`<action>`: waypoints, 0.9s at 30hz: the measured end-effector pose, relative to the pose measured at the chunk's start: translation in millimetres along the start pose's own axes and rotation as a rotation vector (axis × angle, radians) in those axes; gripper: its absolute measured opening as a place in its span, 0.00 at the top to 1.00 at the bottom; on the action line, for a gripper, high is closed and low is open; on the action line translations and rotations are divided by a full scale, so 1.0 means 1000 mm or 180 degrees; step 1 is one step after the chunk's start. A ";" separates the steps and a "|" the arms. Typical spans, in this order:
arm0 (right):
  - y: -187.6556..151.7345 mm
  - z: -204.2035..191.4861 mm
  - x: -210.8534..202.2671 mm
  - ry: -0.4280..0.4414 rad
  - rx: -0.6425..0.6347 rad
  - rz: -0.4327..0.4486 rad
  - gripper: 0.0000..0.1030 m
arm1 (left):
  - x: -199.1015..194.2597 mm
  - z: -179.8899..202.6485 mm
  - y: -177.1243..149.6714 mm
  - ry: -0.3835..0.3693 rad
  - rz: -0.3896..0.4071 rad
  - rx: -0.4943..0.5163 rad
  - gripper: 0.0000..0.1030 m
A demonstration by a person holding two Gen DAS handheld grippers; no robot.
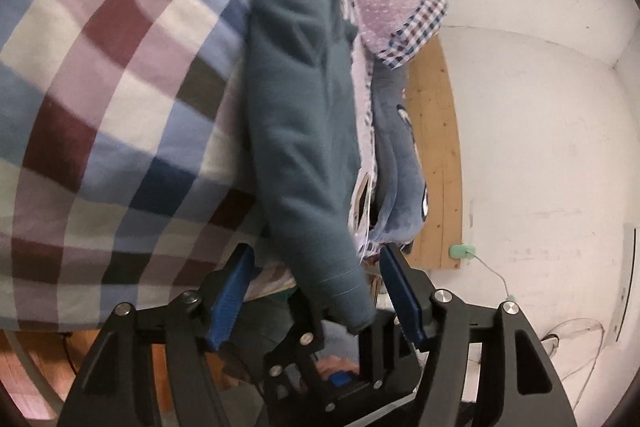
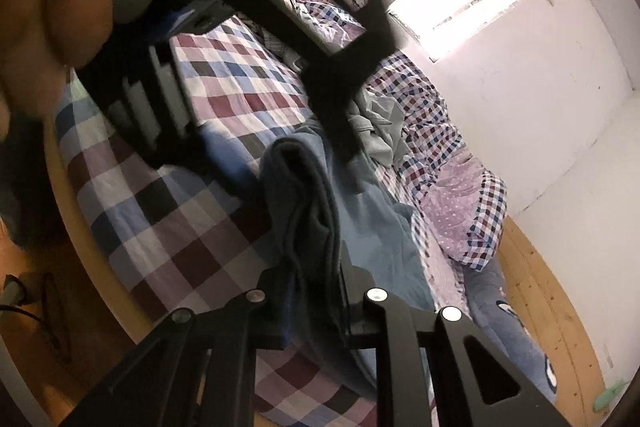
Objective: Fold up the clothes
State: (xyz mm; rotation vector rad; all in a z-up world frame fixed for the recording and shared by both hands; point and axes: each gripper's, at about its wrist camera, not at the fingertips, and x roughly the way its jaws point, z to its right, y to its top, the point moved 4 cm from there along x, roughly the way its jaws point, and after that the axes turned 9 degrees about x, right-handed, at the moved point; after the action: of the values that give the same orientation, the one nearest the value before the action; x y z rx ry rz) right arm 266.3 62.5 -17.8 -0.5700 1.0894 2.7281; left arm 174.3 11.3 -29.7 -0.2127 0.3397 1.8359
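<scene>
A teal-grey sweatshirt (image 1: pixel 296 107) lies stretched along the checked bed (image 1: pixel 100 67). One sleeve hangs down between the blue pads (image 1: pixel 230 299) of my left gripper (image 1: pixel 316 287). The jaws stand apart and neither pad presses the sleeve; the cuff dangles just behind them. In the right wrist view the sweatshirt (image 2: pixel 304 195) is bunched into a thick fold, and my right gripper (image 2: pixel 314 277) is shut on that fold, its fingertips buried in the cloth. The left gripper's black frame (image 2: pixel 340 59) crosses the top of that view, with a person's hand (image 2: pixel 60 19) at the upper left.
A small-checked quilt with a purple dotted lining (image 2: pixel 460 195) is heaped along the far side of the bed, beside a crumpled grey garment (image 2: pixel 380 131). A blue plush cushion (image 1: pixel 400 179) lies at the bed's edge above wooden floor (image 1: pixel 436 147). A green plug (image 1: pixel 462 250) sits by the white wall.
</scene>
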 end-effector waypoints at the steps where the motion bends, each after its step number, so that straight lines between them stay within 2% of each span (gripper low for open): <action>1: -0.001 0.000 0.000 -0.0024 -0.0023 0.0003 0.79 | 0.000 0.002 0.001 -0.0008 0.0015 0.0019 0.53; 2: -0.001 -0.001 0.001 -0.0066 -0.0051 0.0005 0.70 | 0.000 0.002 0.001 -0.0004 0.0019 0.0022 0.69; 3: -0.002 -0.001 0.002 -0.0121 -0.0080 0.0011 0.63 | 0.002 0.001 0.001 0.0013 0.0009 0.0005 0.76; 4: -0.002 -0.001 0.004 -0.0173 -0.0102 0.0026 0.51 | 0.003 -0.001 0.000 0.0031 0.0000 -0.0011 0.81; 5: -0.002 -0.001 0.005 -0.0214 -0.0124 0.0039 0.47 | 0.003 -0.001 0.000 0.0037 -0.0007 -0.0021 0.87; 8: -0.002 -0.005 0.012 -0.0214 -0.0212 0.0072 0.39 | 0.001 0.001 -0.002 0.0010 -0.0017 -0.0014 0.91; 12: 0.000 -0.010 0.022 -0.0209 -0.0331 0.0143 0.38 | -0.003 0.011 -0.002 -0.0075 -0.0013 0.0078 0.92; 17: 0.013 0.003 0.036 -0.0323 -0.0248 0.0264 0.38 | -0.001 0.019 -0.003 -0.0123 -0.0042 0.0157 0.92; 23: 0.022 0.018 0.056 -0.0471 -0.0160 0.0230 0.40 | 0.002 0.017 -0.001 -0.0140 -0.0062 0.0195 0.93; 27: 0.026 0.019 0.064 -0.0373 -0.0111 0.0154 0.46 | -0.006 0.011 0.000 -0.0125 -0.0080 0.0195 0.93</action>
State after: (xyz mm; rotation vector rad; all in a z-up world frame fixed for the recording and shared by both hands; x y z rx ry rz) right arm 195.5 56.5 -14.8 -0.3876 1.0428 2.7869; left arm 176.4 9.6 -16.9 -0.1379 0.3638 1.7997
